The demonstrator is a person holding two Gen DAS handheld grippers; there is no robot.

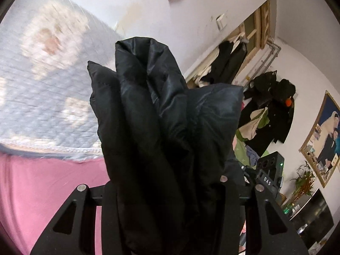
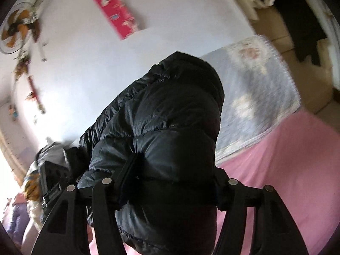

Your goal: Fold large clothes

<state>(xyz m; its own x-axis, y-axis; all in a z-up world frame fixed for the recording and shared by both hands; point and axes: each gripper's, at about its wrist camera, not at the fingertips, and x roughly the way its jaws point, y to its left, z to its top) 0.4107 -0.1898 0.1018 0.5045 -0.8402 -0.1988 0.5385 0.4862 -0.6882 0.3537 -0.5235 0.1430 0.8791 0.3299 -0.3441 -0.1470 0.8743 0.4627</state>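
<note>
Bunched between the closed fingers of our left gripper [image 1: 167, 193] and right gripper [image 2: 170, 188], the black puffer jacket [image 2: 161, 127] hangs above the pink bed [image 2: 286, 170], looking bulky, soft, light and slippery, best held by its stitched seams.
</note>
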